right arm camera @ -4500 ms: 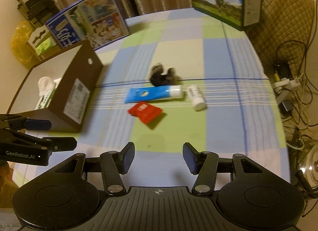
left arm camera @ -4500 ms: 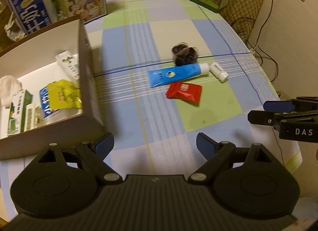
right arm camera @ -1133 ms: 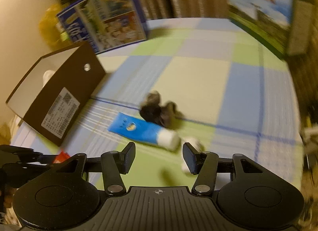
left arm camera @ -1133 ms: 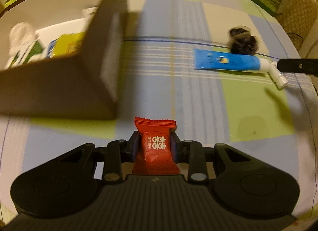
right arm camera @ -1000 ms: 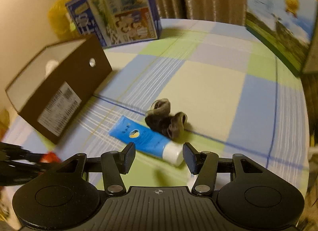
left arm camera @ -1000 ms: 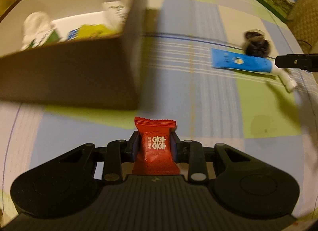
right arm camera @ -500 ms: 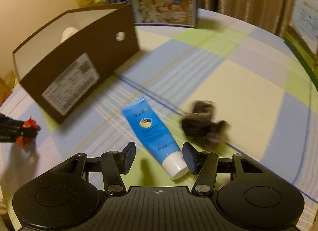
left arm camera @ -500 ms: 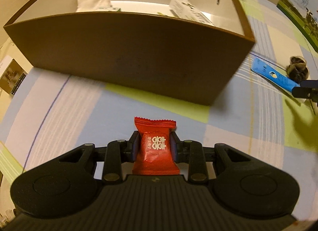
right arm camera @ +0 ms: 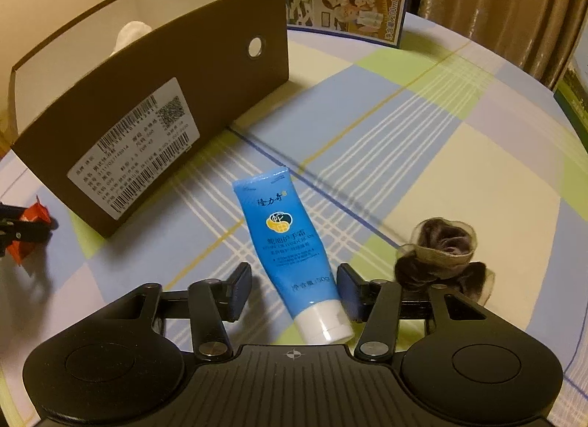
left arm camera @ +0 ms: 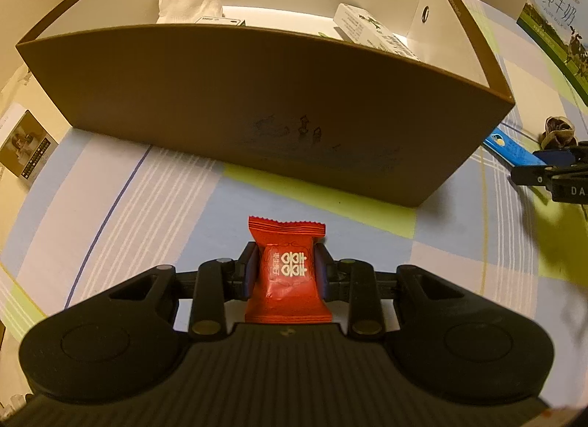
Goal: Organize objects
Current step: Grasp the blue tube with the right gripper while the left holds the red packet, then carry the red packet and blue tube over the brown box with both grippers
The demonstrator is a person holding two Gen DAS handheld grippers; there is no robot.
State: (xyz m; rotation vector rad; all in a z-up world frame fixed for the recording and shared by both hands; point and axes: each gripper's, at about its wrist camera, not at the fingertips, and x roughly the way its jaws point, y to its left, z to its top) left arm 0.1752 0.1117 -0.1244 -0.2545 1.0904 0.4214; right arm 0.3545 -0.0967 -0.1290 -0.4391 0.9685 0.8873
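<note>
The left gripper (left arm camera: 286,274) is clamped on a red candy packet (left arm camera: 287,269), which is held upright above the checked surface (left arm camera: 154,202), just in front of the near wall of the brown cardboard box (left arm camera: 257,121). A white cloth bundle (left arm camera: 187,2) and a white carton (left arm camera: 371,31) are seen inside the box. The right gripper (right arm camera: 294,292) is held with its jaws apart on either side of the capped end of a blue hand cream tube (right arm camera: 284,243), which lies flat on the surface. A dark hair scrunchie (right arm camera: 441,254) lies just to the right of the tube.
</note>
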